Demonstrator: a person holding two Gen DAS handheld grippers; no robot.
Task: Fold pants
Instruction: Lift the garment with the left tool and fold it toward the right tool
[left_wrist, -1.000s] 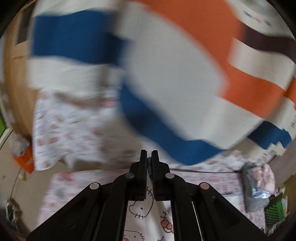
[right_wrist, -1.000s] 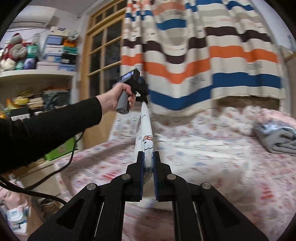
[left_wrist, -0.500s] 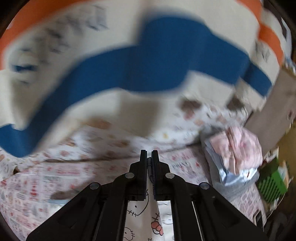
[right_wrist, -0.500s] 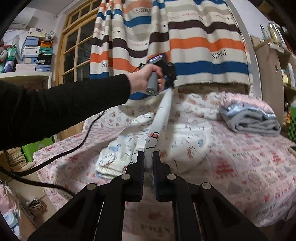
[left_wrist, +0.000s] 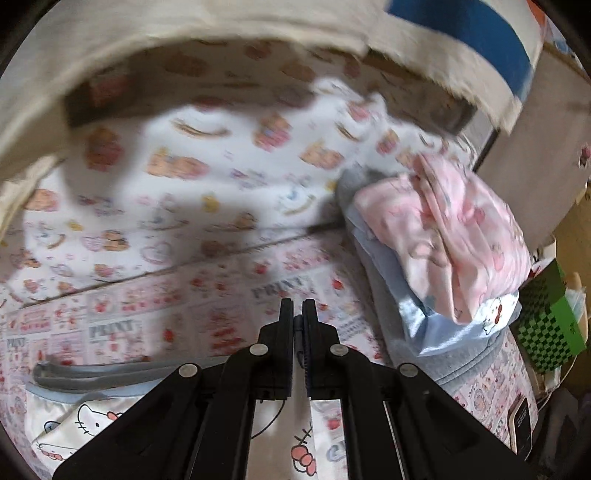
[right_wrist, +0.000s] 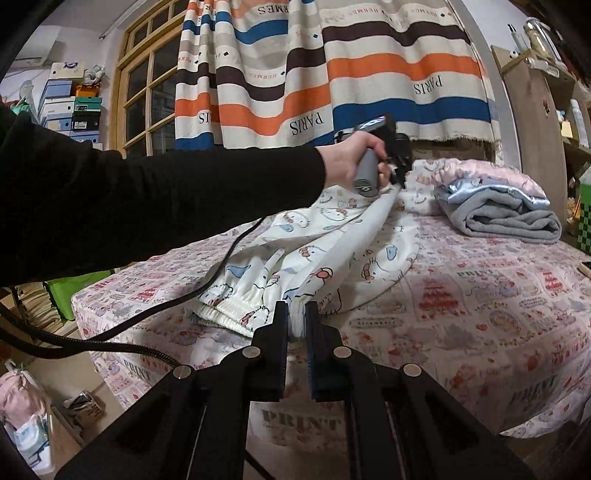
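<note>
Across the bed (right_wrist: 480, 332), both tongs, left gripper (left_wrist: 298, 314) and right gripper (right_wrist: 295, 314), pinch the Hello Kitty pants (right_wrist: 332, 254); laid out lengthwise, the folding looks barely begun.

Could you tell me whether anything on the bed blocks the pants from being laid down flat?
Nothing visible does. The pants, pinched by both grippers, hang over bare bedsheet; the folded grey blanket pile sits apart, toward the far right.
</note>
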